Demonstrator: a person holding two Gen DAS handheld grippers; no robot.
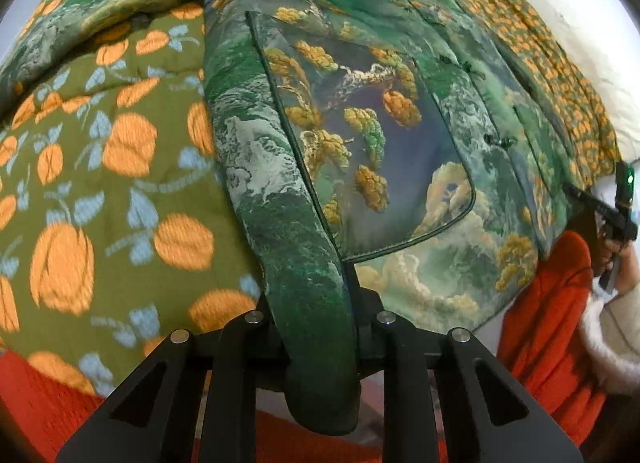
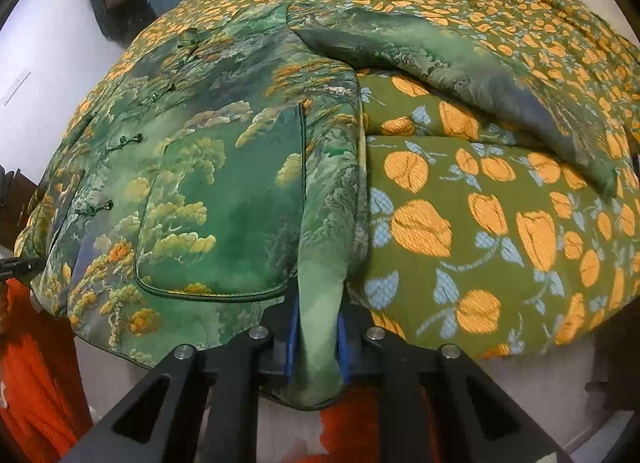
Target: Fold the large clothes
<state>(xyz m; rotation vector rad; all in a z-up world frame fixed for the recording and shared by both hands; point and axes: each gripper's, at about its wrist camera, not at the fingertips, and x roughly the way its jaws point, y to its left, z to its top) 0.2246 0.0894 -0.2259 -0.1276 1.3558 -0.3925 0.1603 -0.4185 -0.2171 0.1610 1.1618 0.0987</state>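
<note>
Nearest in the left wrist view, the left gripper (image 1: 316,327) has its fingers clamped on a thick fold of the green brocade jacket (image 1: 360,123); the fold runs straight between them and hangs past them toward the camera. Likewise in the right wrist view, the right gripper (image 2: 316,337) pinches another edge of the same jacket between its blue pads (image 2: 291,337), the cloth bunched upright in the narrow gap. Just beyond each pair of fingers lies a piped patch pocket (image 2: 224,219), then the row of knotted frog buttons (image 2: 124,141). Further out, the jacket spreads flat over an olive quilt printed with orange fruit (image 2: 480,223), one sleeve (image 2: 460,75) draped across the quilt's folds. An orange knitted garment (image 1: 548,303) shows at the near edge, beside the person's hand (image 1: 624,263).
</note>
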